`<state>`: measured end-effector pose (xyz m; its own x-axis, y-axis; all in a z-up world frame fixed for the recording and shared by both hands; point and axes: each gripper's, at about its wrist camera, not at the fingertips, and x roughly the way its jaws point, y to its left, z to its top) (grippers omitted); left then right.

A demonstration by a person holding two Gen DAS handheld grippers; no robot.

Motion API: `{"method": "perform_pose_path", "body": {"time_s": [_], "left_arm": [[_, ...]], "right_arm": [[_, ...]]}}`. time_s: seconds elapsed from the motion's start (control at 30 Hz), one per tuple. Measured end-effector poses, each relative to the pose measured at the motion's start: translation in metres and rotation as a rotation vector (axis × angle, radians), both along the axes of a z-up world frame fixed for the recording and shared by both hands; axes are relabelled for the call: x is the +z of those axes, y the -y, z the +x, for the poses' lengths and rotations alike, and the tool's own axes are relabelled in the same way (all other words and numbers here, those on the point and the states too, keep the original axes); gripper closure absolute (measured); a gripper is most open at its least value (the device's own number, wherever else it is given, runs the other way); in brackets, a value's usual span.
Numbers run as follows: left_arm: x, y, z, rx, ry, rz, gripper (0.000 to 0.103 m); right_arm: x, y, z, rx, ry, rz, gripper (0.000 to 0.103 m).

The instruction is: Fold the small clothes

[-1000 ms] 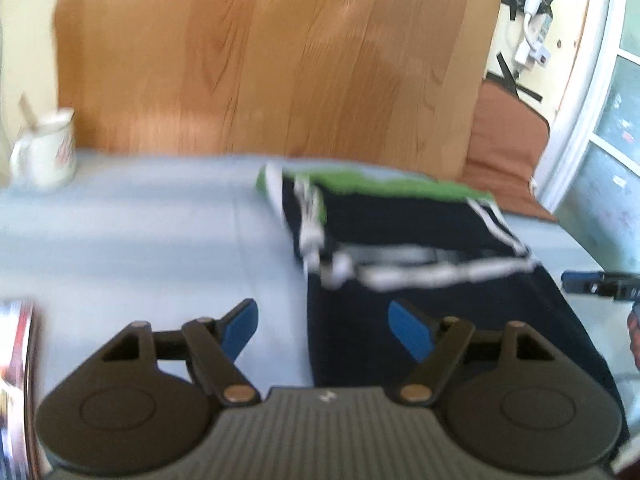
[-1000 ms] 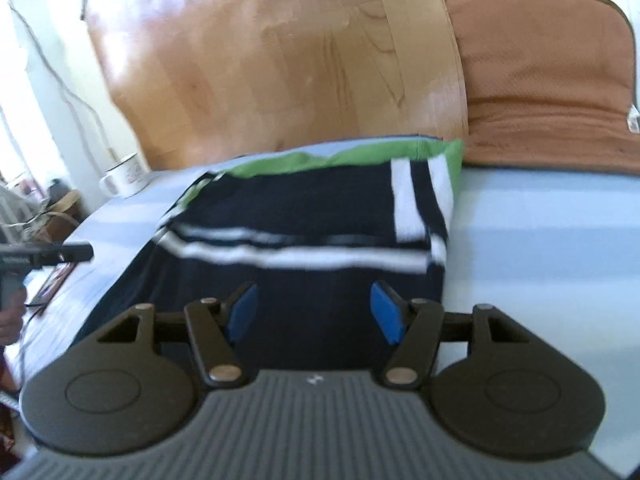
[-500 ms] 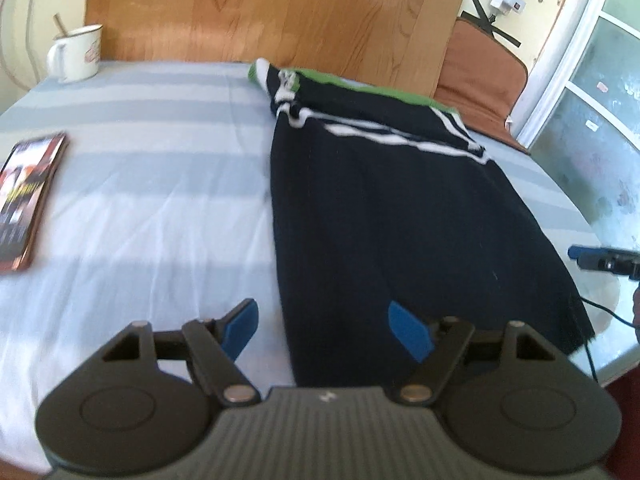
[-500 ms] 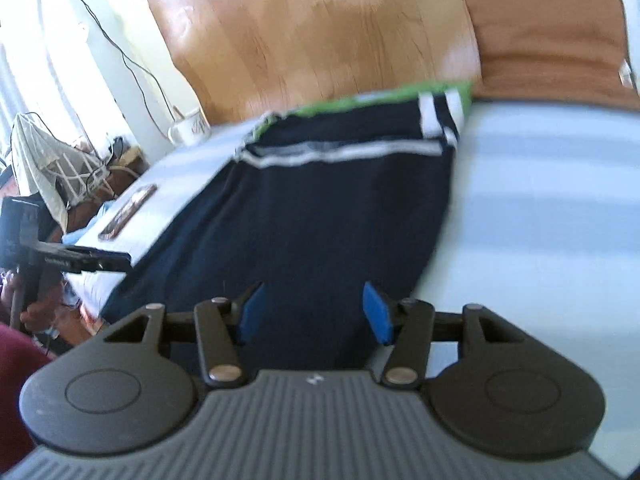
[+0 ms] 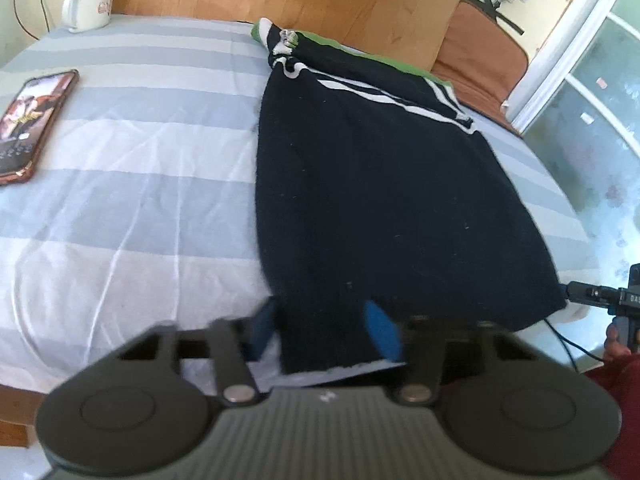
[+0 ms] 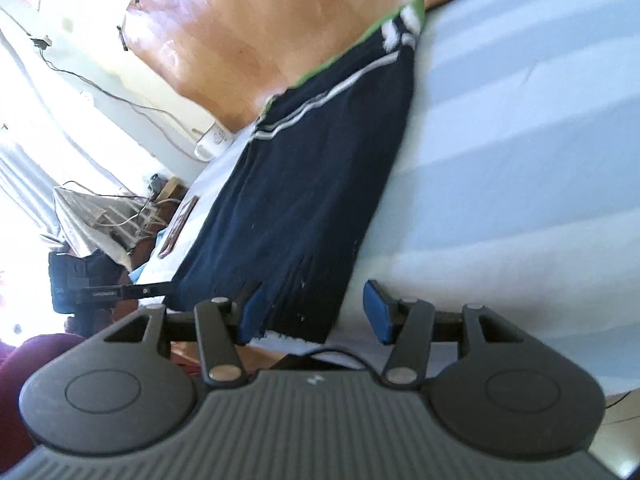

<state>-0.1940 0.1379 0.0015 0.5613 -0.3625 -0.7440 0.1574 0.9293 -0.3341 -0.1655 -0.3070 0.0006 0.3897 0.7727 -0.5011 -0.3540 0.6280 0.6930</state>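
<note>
Now, from the left wrist: the dark navy garment (image 5: 384,184), with white stripes and a green band at its far end, lies flat and lengthwise on the striped bedsheet (image 5: 132,184), its near hem right at the bed's front edge. A second ago this camera sat close over the striped end; since then it has drawn back to the hem, and the left gripper (image 5: 324,326) has just been closing. Its blue pads now straddle the near-left corner of the hem, cloth between them, though a gap remains and motion blur hides whether they press. I read them as not yet clamped. A phone (image 5: 30,124) and a white mug (image 5: 90,4) sit well apart on the left, clear of the fold.

From the right wrist, tilted and blurred: the right gripper (image 6: 314,312) has likewise come down from the far end to the near-right corner of the garment (image 6: 316,168). Its jaws have narrowed only a little and stand apart; the left pad overlaps the hem corner and the right pad lies beside it over bare sheet (image 6: 520,184). Nothing is gripped.

Judging by this, both grippers have moved to the hem to pinch its two corners, probably to carry that end up toward the striped band. The left leads, while the right needs the cloth better centred before closing.
</note>
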Motion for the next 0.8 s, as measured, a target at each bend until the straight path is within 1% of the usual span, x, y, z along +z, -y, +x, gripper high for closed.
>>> {"method": "perform_pose_path", "body": {"time_s": [0.03,0.07,0.1,0.13,0.17,0.23,0.3,0.4,0.47,0.5,0.53,0.57,0.6,0.63,0.67,0.7,0.73,0.77,0.8], "left_arm": [[-0.001,-0.001,0.001,0.001,-0.016,-0.014,0.092],[-0.002,-0.003,0.001,0.009,-0.02,-0.031,0.093],[-0.001,-0.005,0.0,0.015,-0.018,-0.049,0.093],[0.001,-0.008,0.0,0.02,-0.013,-0.069,0.094],[0.004,-0.012,0.0,0.03,-0.004,-0.107,0.094],[0.011,-0.023,0.003,0.054,0.02,-0.196,0.094],[0.021,-0.034,0.01,0.081,0.063,-0.28,0.094],[0.038,-0.041,0.037,0.116,0.126,-0.358,0.094],[0.054,-0.043,0.068,0.149,0.166,-0.375,0.093],[0.06,-0.043,0.09,0.186,0.172,-0.382,0.092],[0.063,-0.042,0.11,0.23,0.169,-0.376,0.086],[0.065,-0.04,0.134,0.264,0.163,-0.337,0.075],[0.065,-0.037,0.153,0.293,0.151,-0.281,0.069],[0.063,-0.036,0.164,0.333,0.127,-0.234,0.066],[0.06,-0.036,0.169,0.358,0.101,-0.204,0.066],[0.058,-0.036,0.167,0.341,0.105,-0.205,0.062],[0.055,-0.037,0.161,0.309,0.129,-0.211,0.053],[0.053,-0.038,0.154,0.303,0.146,-0.203,0.041],[0.05,-0.038,0.148,0.308,0.158,-0.187,0.038]], "right_arm": [[-0.002,-0.005,0.002,0.019,-0.007,0.019,0.055],[-0.003,-0.012,0.004,0.042,-0.012,0.025,0.075],[-0.001,-0.018,0.005,0.067,-0.006,0.025,0.085],[0.003,-0.022,0.007,0.078,0.01,0.023,0.085],[0.009,-0.025,0.009,0.092,0.035,0.023,0.086],[0.024,-0.025,0.012,0.106,0.093,0.026,0.087],[0.04,-0.024,0.023,0.095,0.15,0.043,0.087],[0.063,-0.023,0.053,0.022,0.221,0.065,0.087],[0.076,-0.027,0.086,-0.054,0.241,0.076,0.087],[0.079,-0.029,0.106,-0.109,0.243,0.072,0.085],[0.079,-0.033,0.125,-0.176,0.248,0.055,0.081],[0.079,-0.04,0.143,-0.242,0.27,0.005,0.066],[0.078,-0.046,0.157,-0.281,0.285,-0.07,0.049],[0.075,-0.047,0.168,-0.33,0.28,-0.148,0.049],[0.073,-0.043,0.171,-0.35,0.264,-0.164,0.049],[0.072,-0.037,0.168,-0.338,0.261,-0.133,0.049],[0.072,-0.029,0.161,-0.318,0.273,-0.096,0.049],[0.071,-0.023,0.151,-0.309,0.292,-0.09,0.049],[0.071,-0.02,0.143,-0.301,0.313,-0.103,0.049]]}}
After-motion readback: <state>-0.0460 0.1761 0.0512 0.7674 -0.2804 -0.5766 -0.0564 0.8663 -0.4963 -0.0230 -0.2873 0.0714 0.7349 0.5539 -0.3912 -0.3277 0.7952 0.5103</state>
